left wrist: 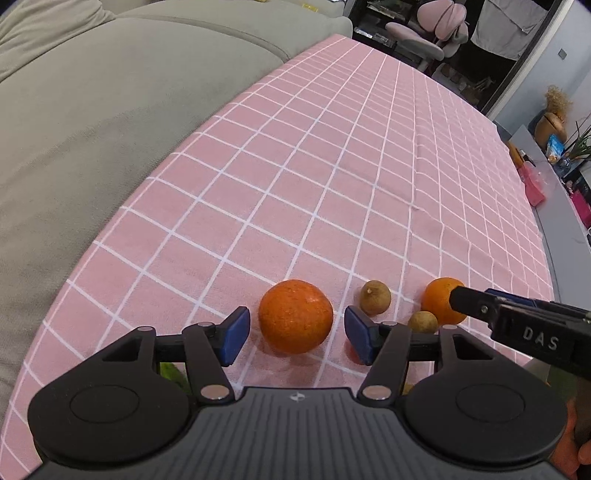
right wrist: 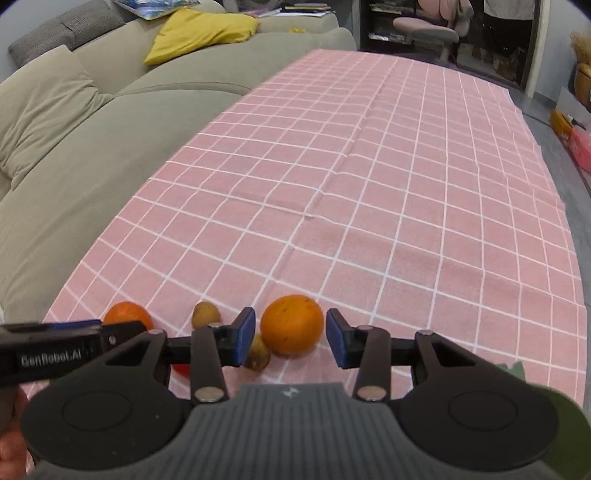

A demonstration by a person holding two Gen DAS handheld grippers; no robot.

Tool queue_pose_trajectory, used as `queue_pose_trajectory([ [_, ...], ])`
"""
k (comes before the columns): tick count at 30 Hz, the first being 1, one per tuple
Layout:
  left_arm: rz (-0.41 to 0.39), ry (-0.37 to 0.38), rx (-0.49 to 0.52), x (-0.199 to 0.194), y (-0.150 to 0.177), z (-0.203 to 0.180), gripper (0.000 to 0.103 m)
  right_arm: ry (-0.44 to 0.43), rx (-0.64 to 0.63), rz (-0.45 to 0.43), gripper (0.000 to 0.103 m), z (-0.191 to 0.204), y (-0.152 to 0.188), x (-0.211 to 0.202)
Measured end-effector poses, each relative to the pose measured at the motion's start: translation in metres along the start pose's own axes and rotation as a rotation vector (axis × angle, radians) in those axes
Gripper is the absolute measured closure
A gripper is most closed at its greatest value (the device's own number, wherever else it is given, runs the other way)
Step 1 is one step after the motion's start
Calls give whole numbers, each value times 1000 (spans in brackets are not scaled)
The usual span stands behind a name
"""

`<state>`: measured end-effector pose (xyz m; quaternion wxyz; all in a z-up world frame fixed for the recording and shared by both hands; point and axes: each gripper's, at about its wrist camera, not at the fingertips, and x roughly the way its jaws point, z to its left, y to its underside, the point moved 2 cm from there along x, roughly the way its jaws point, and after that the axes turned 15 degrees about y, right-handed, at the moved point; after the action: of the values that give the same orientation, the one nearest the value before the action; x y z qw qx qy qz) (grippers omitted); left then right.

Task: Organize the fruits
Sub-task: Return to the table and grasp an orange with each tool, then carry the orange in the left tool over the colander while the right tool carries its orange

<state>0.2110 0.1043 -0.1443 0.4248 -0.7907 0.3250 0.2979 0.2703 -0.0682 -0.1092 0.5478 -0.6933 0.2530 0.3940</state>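
Observation:
In the left wrist view my left gripper [left wrist: 295, 338] is open, its blue pads either side of a reddish orange [left wrist: 295, 321] on the pink checked cloth [left wrist: 332, 166], not touching it. Two small brown fruits [left wrist: 375, 297] [left wrist: 423, 321] and a second orange [left wrist: 441, 300] lie to its right. In the right wrist view my right gripper [right wrist: 291, 338] is open around that second orange [right wrist: 291, 324], with small gaps each side. One brown fruit [right wrist: 258, 353] sits by the left pad [right wrist: 245, 336], the other brown fruit [right wrist: 205, 314] lies further left, and the reddish orange [right wrist: 127, 314] is beyond it.
A beige sofa [left wrist: 92, 129] runs along the table's left edge, with a yellow cushion [right wrist: 199, 33] at its far end. A pink office chair [left wrist: 432, 29] stands beyond the table. Green fruit pieces [left wrist: 171, 373] and something red [right wrist: 181, 369] peek out under the grippers.

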Motion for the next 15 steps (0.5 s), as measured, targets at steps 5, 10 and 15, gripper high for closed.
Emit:
queue_pose_trajectory([
  [5,4,-16,-25,8,1,3,34,-5,17,28,63,-1,-1,12],
  [10,16,-39,-13,12,1,-1,42,-21,31,51,63,-2,1,19],
  [15,8,-30,-17,12,-1,-3,51,-36,43,58,63,-2,2,21],
])
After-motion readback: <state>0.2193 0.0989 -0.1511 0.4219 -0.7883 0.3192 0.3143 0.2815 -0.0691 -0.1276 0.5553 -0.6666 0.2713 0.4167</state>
